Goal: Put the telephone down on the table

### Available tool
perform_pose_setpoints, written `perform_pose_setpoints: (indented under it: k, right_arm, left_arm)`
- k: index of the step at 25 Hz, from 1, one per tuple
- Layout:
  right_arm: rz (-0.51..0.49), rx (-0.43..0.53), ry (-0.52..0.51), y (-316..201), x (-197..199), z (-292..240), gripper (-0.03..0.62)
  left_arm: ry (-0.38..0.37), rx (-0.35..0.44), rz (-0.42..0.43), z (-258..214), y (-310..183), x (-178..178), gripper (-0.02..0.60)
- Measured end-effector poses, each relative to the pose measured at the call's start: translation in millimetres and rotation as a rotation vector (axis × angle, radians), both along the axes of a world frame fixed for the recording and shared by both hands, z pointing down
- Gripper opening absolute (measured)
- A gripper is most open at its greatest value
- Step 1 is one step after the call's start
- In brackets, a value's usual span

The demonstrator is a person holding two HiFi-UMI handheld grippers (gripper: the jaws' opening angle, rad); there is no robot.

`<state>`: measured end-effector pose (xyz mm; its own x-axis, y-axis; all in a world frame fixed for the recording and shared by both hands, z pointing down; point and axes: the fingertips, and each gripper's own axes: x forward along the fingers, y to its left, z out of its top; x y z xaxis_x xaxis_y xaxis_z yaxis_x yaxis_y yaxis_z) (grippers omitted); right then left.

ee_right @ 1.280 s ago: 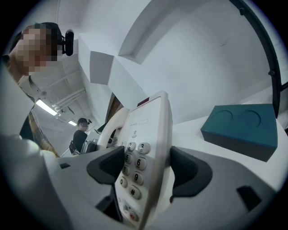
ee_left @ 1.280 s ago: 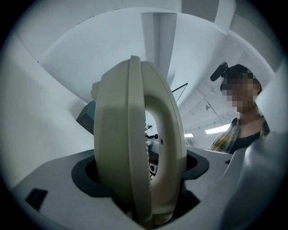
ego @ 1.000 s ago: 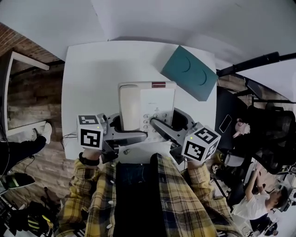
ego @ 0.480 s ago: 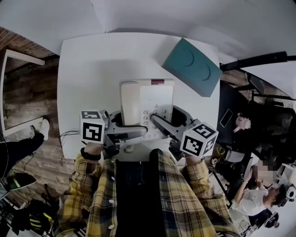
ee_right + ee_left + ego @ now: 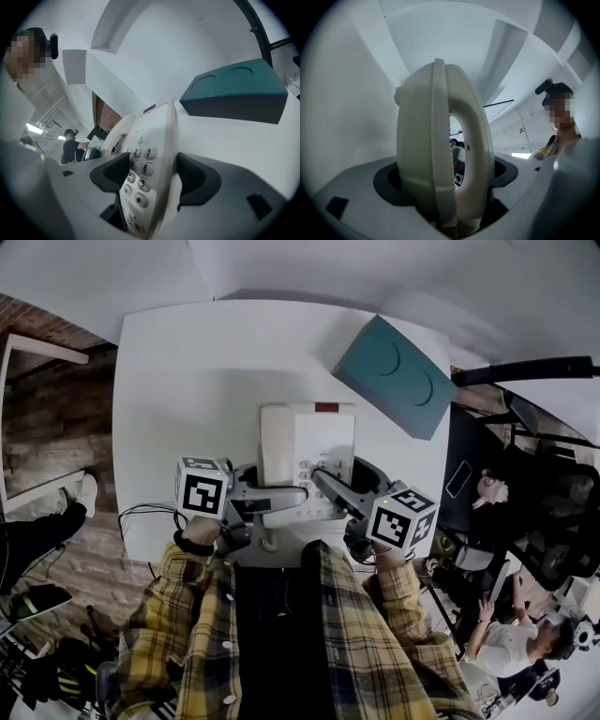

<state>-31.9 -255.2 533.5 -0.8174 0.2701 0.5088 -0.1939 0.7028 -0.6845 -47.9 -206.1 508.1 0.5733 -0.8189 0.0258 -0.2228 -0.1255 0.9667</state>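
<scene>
Left gripper (image 5: 447,183) clamped on handset (image 5: 433,136), grip visible only in its own view | right gripper (image 5: 154,177) clamped on telephone (image 5: 152,123) at keypad (image 5: 139,169) edge, digits legible there

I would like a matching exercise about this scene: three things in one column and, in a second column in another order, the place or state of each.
Things:
1. left gripper
2. right gripper
3. teal box

States:
A. lies at the far right of the table, touched by neither gripper
B. jaws shut on the telephone at its keypad side
C. jaws shut on the telephone at its handset side

Pairs: 1-C; 2-B; 3-A
</scene>
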Motion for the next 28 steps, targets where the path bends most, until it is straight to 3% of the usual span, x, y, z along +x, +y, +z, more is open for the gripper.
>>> perform_pose_setpoints:
  k: [9,17,28]
  right_arm:
    - [0.014,-0.047,0.059,-5.6,5.0,26.8,0.298]
    - [0.017,-0.034,0.086,-9.6,8.3,35.4,0.298]
    - [-0.001,0.011,0.090,-12.2,7.3,37.5,0.298]
  left_arm:
    - [0.028,-0.077,0.007,24.6,-7.9,3.8,0.423]
    - [0.053,-0.117,0.003,34.8,-10.7,7.5,0.423]
    - [-0.006,-0.125,0.025,38.2,-10.6,11.8,0.423]
